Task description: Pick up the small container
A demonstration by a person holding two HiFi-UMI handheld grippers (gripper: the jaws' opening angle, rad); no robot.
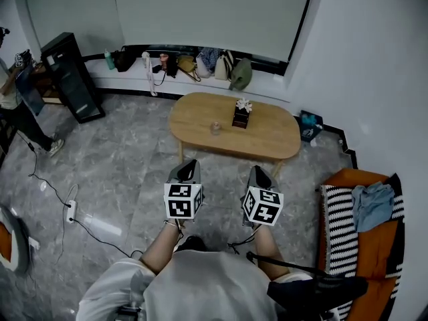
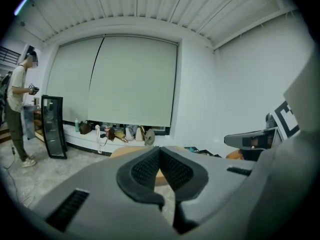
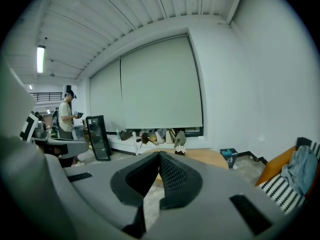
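Head view: approach is judged in hand, with left claw [image 1: 189,165] and right claw [image 1: 259,173] closed empty short of the table [image 1: 274,139]; opening is required before the small container [image 1: 215,127] is grasped.

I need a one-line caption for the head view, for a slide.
Left hand-held gripper and right hand-held gripper, both shut, face an oval wooden table bearing a small container.

left gripper [image 1: 189,164], right gripper [image 1: 258,171] grey; black-white marker cubes [image 1: 183,200]; shirt [image 1: 200,286] probably grey
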